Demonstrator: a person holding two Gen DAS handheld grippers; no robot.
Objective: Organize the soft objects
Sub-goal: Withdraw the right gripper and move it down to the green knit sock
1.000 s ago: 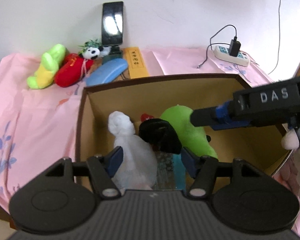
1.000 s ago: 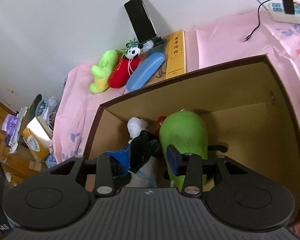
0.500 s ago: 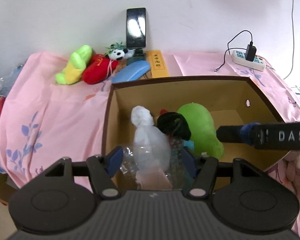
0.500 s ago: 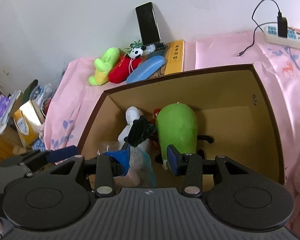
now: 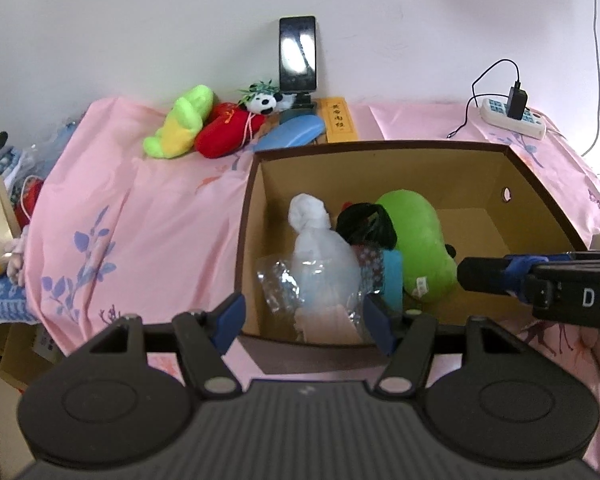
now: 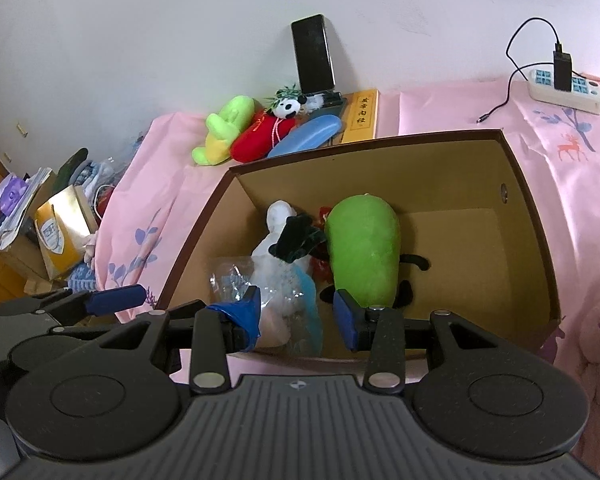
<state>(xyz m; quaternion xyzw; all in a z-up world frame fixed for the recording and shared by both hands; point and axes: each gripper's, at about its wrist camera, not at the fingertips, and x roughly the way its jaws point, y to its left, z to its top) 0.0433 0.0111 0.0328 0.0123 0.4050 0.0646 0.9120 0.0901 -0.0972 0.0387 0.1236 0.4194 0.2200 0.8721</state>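
Left gripper [image 5: 303, 318]: jaws spread wide and holding nothing; it hangs above the near wall of the cardboard box [image 5: 380, 148], aimed down and forward, the blue pads framing the bagged toy.
Right gripper [image 6: 296, 316]: jaws likewise apart and empty, poised over the box's near edge; in the left wrist view its closed-looking side profile reaches in from the right, level, above the box's right corner.
Writing on the tool: white letters "DA" show on the right gripper's black body in the left wrist view; the rest runs out of frame.
Box contents: a green plush [image 6: 362, 248] lies lengthwise in the middle; touching its left side sit a black soft item [image 6: 296, 238], a white plush in a clear bag [image 5: 320, 256] and a crinkled plastic bag [image 6: 230, 280]. The right half of the box floor is bare cardboard.
Loose soft toys: a lime-and-yellow plush [image 5: 182, 126], a red plush [image 5: 224, 136] with yellow lettering too small to read, and a small panda [image 5: 264, 102] lie together on the pink cloth [image 5: 152, 216] beyond the box's far left corner.
Other items: a blue case [image 5: 292, 138] and a yellow box [image 5: 339, 120] bearing dark Chinese characters, not legible, lie just behind the box; a phone [image 5: 298, 54] stands against the wall; a power strip [image 6: 566, 88] with a black plug sits at far right.
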